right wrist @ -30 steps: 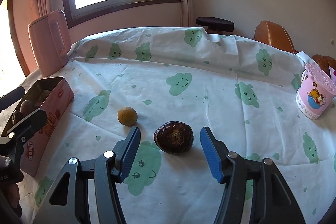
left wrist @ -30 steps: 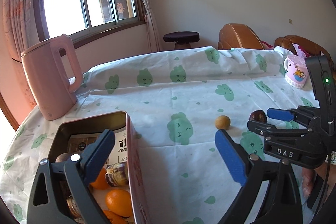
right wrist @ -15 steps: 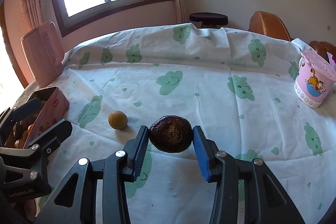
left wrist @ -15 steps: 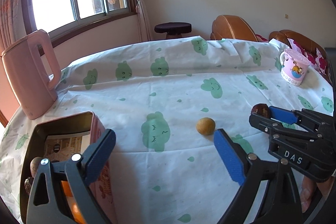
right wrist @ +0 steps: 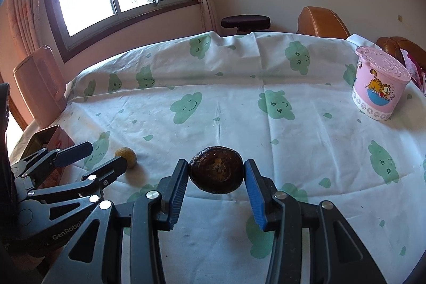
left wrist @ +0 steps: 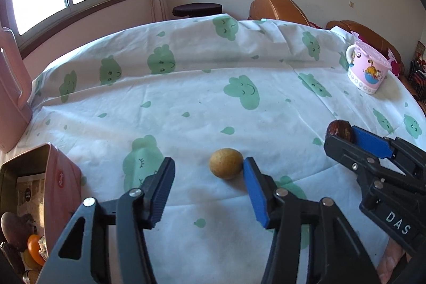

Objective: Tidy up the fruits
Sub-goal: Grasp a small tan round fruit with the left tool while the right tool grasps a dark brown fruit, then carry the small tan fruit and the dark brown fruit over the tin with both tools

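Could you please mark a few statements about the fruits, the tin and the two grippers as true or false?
1. The right gripper is shut on the dark fruit. True.
2. The left gripper is shut on the yellow fruit. False: its fingers are spread, and the fruit lies on the tablecloth by the right finger.
3. The pink tin holds fruit. True.
4. The cartoon cup lies tipped over. False: it stands upright.

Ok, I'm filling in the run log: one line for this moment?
left tongs: open, around small round yellow-brown fruit | right tongs: shut on dark brown wrinkled round fruit
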Demonstrator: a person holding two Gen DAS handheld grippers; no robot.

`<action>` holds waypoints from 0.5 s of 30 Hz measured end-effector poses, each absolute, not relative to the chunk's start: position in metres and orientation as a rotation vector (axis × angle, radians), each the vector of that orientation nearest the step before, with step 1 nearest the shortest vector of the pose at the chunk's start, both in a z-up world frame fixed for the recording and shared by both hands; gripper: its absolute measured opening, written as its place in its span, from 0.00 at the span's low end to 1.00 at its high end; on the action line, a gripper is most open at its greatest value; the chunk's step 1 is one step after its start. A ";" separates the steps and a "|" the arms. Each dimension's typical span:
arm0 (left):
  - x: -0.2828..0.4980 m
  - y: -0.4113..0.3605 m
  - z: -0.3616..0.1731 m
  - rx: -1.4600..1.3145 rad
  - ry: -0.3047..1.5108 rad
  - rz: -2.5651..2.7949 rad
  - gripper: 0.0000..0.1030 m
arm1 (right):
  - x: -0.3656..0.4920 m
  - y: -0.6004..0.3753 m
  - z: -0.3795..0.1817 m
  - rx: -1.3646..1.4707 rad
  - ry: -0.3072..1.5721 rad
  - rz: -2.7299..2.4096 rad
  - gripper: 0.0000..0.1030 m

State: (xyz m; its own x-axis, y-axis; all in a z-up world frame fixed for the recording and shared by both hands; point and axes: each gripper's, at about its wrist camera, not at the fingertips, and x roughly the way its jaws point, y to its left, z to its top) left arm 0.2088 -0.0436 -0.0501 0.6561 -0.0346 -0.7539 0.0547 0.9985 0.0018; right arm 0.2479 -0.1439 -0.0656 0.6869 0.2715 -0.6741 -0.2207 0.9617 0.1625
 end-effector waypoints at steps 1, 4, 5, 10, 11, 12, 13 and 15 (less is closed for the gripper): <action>0.212 -0.044 -0.052 0.020 0.868 -0.059 0.45 | 0.248 -0.144 -0.066 0.069 0.766 0.276 0.44; 0.215 -0.044 -0.053 0.007 0.880 -0.080 0.30 | 0.247 -0.142 -0.066 0.061 0.768 0.280 0.44; 0.214 -0.045 -0.054 0.007 0.881 -0.085 0.29 | 0.248 -0.141 -0.066 0.059 0.770 0.284 0.44; 0.212 -0.041 -0.051 -0.018 0.862 -0.099 0.29 | 0.248 -0.136 -0.066 0.038 0.771 0.314 0.44; 0.211 -0.040 -0.050 -0.021 0.854 -0.100 0.29 | 0.247 -0.135 -0.066 0.034 0.770 0.316 0.44; 0.210 -0.040 -0.048 -0.023 0.844 -0.098 0.29 | 0.246 -0.134 -0.065 0.032 0.766 0.320 0.44; 0.208 -0.040 -0.047 -0.023 0.833 -0.096 0.29 | 0.245 -0.134 -0.064 0.031 0.761 0.322 0.44; 0.205 -0.041 -0.044 -0.015 0.813 -0.096 0.29 | 0.244 -0.134 -0.063 0.026 0.753 0.322 0.44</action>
State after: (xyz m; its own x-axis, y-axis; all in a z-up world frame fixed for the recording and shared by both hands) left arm 0.2050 -0.0406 -0.0442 0.6832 -0.0916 -0.7244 0.0800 0.9955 -0.0505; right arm 0.2443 -0.1336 -0.0633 0.6829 0.2959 -0.6679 -0.2776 0.9508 0.1374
